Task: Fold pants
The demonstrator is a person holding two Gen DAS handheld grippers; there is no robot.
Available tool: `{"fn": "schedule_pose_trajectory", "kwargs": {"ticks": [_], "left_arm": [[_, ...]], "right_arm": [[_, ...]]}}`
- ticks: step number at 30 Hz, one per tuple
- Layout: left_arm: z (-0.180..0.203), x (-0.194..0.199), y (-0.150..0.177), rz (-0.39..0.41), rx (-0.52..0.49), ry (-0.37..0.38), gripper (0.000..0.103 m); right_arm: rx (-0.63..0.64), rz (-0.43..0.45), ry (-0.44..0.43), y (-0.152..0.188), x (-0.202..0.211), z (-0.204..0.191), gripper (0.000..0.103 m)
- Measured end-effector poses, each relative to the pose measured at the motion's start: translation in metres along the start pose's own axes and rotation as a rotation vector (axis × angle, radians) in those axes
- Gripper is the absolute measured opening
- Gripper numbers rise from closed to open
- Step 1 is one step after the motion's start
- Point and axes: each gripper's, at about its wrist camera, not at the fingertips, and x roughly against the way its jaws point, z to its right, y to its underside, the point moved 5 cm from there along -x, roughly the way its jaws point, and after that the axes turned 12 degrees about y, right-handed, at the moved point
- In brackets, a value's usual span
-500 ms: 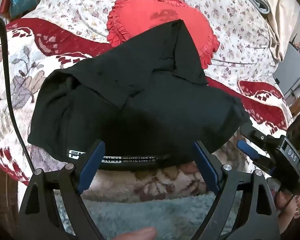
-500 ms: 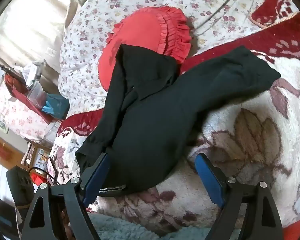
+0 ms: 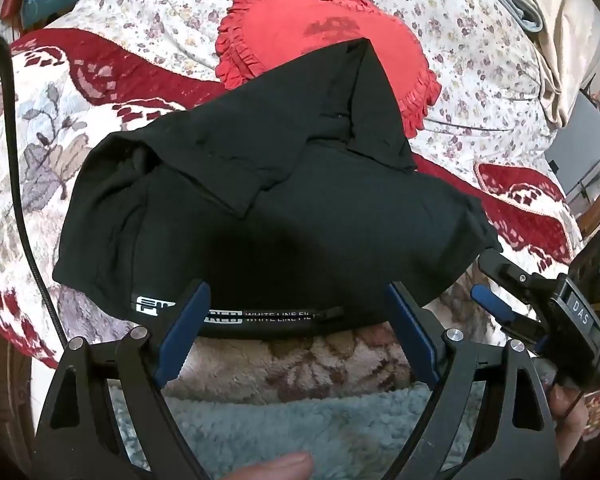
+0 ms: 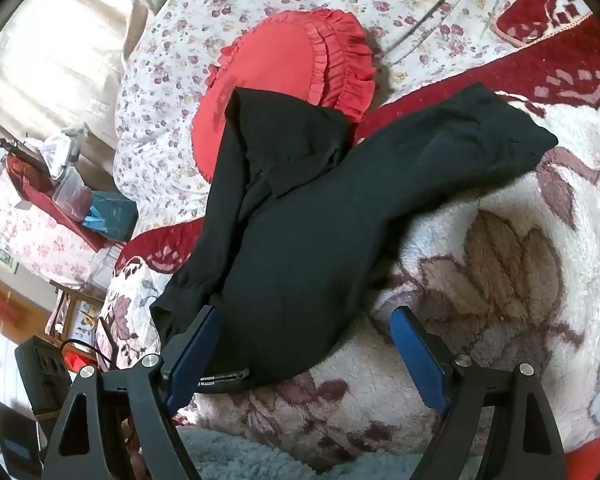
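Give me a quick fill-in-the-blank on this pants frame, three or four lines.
1. The black pants lie partly on a ____ frilled cushion.
2. The left gripper has its jaws ____, nothing clamped.
3. The pads on the right gripper are ____ in colour.
4. The waistband carries ____ lettering.

Missing words: red; open; blue; white

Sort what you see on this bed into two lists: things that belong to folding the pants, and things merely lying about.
Belongs to the job:
- crumpled black pants
- left gripper, open
- right gripper, open

Just lying about:
- red frilled heart-shaped cushion
- floral fleece blanket
- teal bag
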Motion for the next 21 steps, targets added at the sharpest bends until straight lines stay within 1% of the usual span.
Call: {"fn": "schedule_pose_trajectory", "kwargs": {"ticks": [21], "left_arm": [[-0.0004, -0.0004, 0.0004, -0.007, 0.018, 0.017, 0.088]], "right_arm": [[-0.023, -0.017, -0.004, 0.0011, -0.0001, 0.0064, 0.085]]}}
